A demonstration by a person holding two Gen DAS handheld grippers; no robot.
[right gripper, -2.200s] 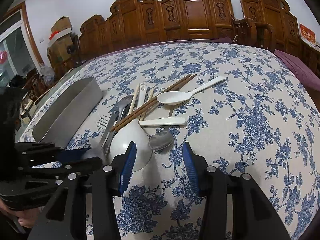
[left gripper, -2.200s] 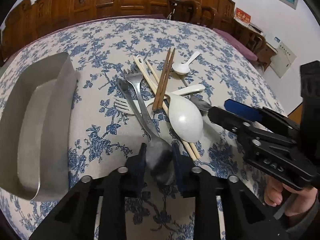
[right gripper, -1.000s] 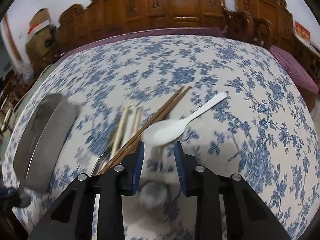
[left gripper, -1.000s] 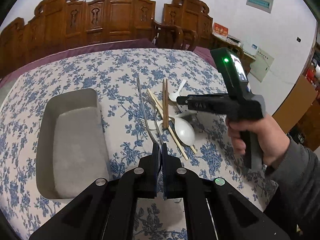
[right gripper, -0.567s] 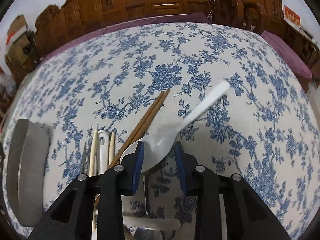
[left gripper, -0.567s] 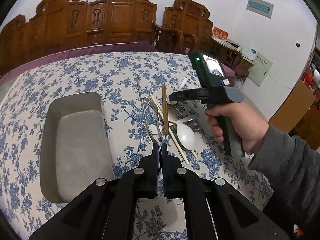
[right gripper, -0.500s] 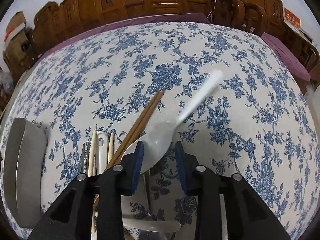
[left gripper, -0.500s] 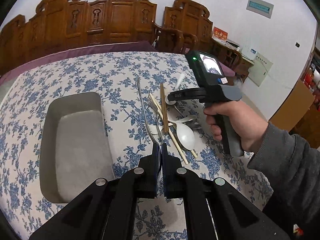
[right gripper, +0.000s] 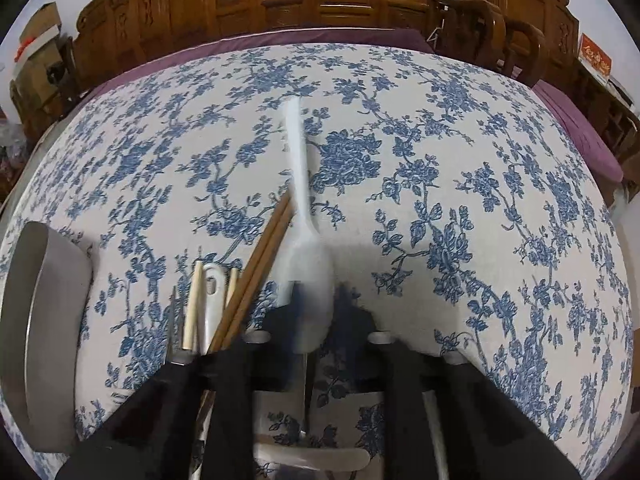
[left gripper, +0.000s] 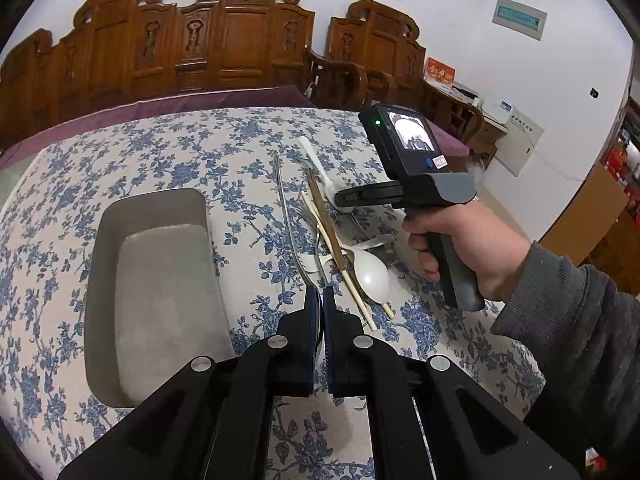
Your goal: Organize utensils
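Note:
My left gripper [left gripper: 321, 300] is shut on the bowl of a metal spoon [left gripper: 286, 216], held above the table, its handle pointing away. A steel tray [left gripper: 152, 208] lies just left of it. My right gripper [right gripper: 318, 300] points down at the utensil pile, and its blurred jaws are closing on the bowl of a small white spoon [right gripper: 298, 168], whose handle points straight away. In the left wrist view that spoon [left gripper: 316, 162] sits at the right gripper's tips. Brown chopsticks [right gripper: 260, 256] and pale chopsticks [left gripper: 352, 280] lie beside it, along with a large white spoon [left gripper: 374, 276].
A blue-flowered cloth [right gripper: 460, 200] covers the round table. A fork [left gripper: 310, 216] and a white handle [right gripper: 212, 304] lie in the pile. A person's hand [left gripper: 460, 240] and grey sleeve hold the right gripper. Carved wooden chairs [left gripper: 240, 40] stand behind the table.
My right gripper has moved over the small white spoon and narrowed its jaws onto the bowl. The spoon's handle has swung from the right to straight away. My left gripper has kept still.

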